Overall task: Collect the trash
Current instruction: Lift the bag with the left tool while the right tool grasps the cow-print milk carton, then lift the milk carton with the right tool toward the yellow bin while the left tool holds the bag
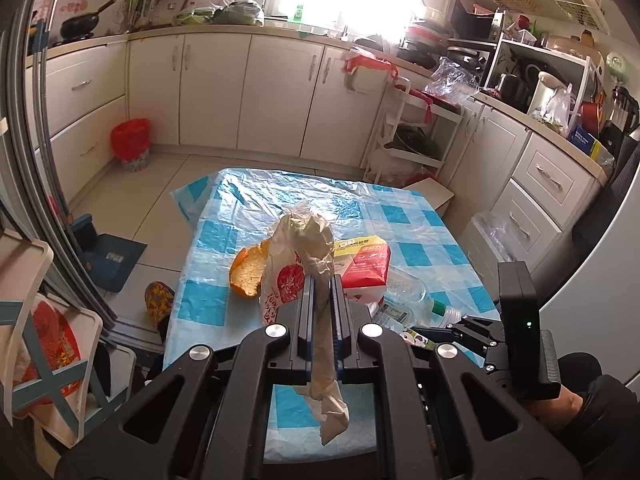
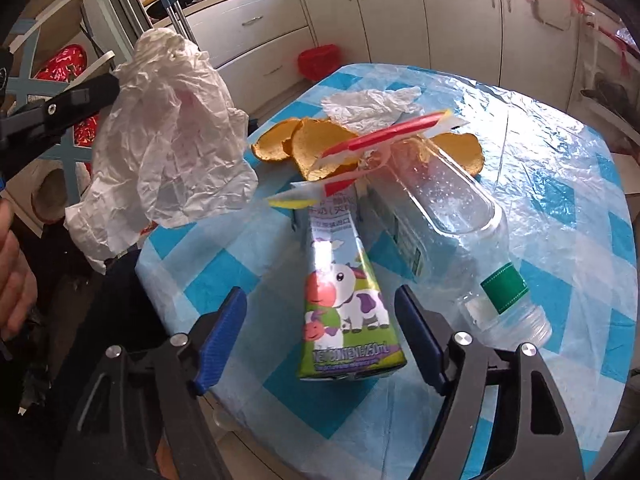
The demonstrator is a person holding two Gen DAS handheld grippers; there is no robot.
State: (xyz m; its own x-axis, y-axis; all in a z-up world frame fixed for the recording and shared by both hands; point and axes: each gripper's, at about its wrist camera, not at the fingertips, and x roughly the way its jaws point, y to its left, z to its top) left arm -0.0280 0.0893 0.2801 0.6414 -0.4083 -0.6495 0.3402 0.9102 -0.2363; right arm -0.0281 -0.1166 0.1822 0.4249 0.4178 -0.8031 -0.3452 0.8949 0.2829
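My left gripper (image 1: pixel 322 280) is shut on a white plastic bag (image 1: pixel 308 240) with red print and holds it above the table's left side; the bag also shows hanging in the right wrist view (image 2: pixel 168 136). My right gripper (image 2: pixel 320 336) is open, its blue pads either side of a milk carton with a cow picture (image 2: pixel 344 304) lying on the table. Beside the carton lie a clear plastic bottle (image 2: pixel 460 208), orange peels (image 2: pixel 312 140), a red and white carton (image 1: pixel 366 266) and a crumpled tissue (image 2: pixel 368 106).
The table has a blue and white checked cover (image 2: pixel 560 168). A red-lined waste bin (image 1: pixel 131 144) stands on the floor by the cabinets. A chair (image 1: pixel 48 340) stands to the left of the table. Kitchen counters run along the back and right.
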